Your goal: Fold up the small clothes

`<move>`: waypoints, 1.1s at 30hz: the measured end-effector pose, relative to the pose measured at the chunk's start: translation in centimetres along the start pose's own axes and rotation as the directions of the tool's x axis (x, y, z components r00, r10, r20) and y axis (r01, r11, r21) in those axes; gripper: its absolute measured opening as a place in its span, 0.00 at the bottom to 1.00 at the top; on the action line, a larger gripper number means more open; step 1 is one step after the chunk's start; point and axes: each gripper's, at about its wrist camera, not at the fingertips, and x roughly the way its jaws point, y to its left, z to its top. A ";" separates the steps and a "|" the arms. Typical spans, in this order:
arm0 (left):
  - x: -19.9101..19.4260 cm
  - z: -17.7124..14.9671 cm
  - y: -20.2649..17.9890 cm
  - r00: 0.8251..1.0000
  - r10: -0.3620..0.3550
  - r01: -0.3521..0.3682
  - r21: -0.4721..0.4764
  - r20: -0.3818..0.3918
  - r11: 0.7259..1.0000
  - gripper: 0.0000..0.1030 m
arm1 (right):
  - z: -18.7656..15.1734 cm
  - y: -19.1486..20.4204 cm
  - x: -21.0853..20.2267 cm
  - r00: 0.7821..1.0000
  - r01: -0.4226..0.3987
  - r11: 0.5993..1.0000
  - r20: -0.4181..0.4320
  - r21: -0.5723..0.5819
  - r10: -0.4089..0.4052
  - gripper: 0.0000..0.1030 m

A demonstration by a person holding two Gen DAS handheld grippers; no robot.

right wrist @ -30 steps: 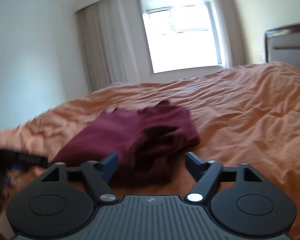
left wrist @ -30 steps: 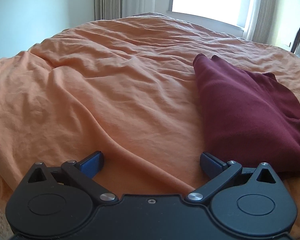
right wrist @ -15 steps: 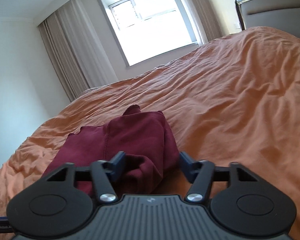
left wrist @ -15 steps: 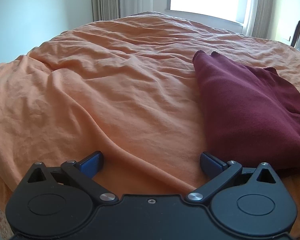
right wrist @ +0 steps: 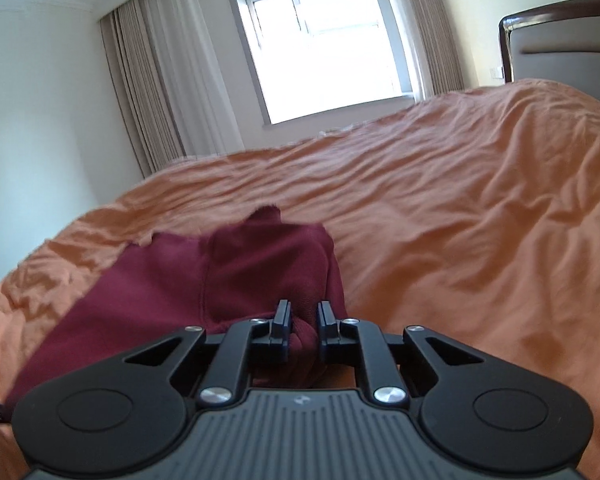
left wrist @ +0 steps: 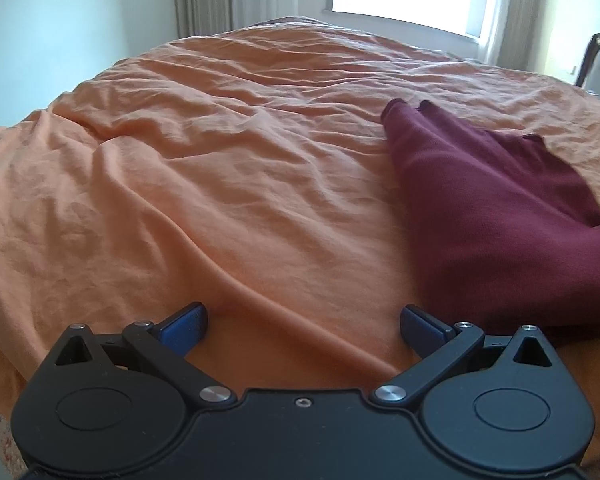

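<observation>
The right gripper (right wrist: 303,322) has its fingers (right wrist: 281,318) drawn in close, pinching a bunched wad of the maroon garment (right wrist: 236,280) at the garment's near edge. The left gripper (left wrist: 303,320) has its blue-tipped fingers (left wrist: 184,324) spread wide with nothing between them, hovering low over bare bedspread (left wrist: 220,184) just to the left of the garment, near its front corner.

The garment lies on the bedspread, partly folded: one layer is doubled over another, with a raised seam line running away from the right gripper. Its far end comes to a small peak pointing toward the window (right wrist: 320,48).

The main risk, as I judge it, is that the pinch holds a thick, uneven clump and not a clean edge. Pulling from there could drag the whole stack across the bedspread, or lift only the top layer and undo the fold. Nothing pins the garment's other side, since the left gripper is off the cloth. The bedspread itself is loose and rumpled, so a low sweep could also catch its wrinkles and bunch them under the garment.

There is plenty of open room. To the left of the garment the bedspread runs bare to the bed's edge, and beyond the garment it stretches bare toward the window. To the right it rises toward the headboard (right wrist: 560,36), well apart from the garment.
</observation>
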 end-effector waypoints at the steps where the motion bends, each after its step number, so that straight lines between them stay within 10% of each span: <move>1: -0.4 -0.1 0.3 1.000 -0.013 0.013 -0.006 0.007 1.000 0.99 | -0.3 -0.2 0.2 1.000 -0.002 1.000 -0.008 0.003 0.002 0.15; 9: -1.1 1.1 1.5 0.994 -0.084 0.090 -0.081 0.075 0.993 0.99 | -0.4 -1.2 -0.2 0.999 -0.045 0.997 -0.015 0.064 0.046 0.22; 14: 1.6 3.0 0.1 0.986 -0.132 0.137 -0.040 0.103 0.990 0.99 | 0.5 -1.9 -0.3 0.997 -0.072 0.993 -0.005 0.090 0.073 0.64; 22: 5.3 4.9 -1.1 0.982 -0.151 0.159 -0.065 0.110 0.985 1.00 | 1.3 -2.9 2.6 0.988 -0.156 0.974 0.029 0.164 0.153 0.96; 33: 3.8 4.4 -1.2 0.928 -0.309 0.323 -0.038 0.208 0.945 0.99 | -1.4 -3.6 4.5 0.979 -0.203 0.968 0.043 0.149 0.199 0.99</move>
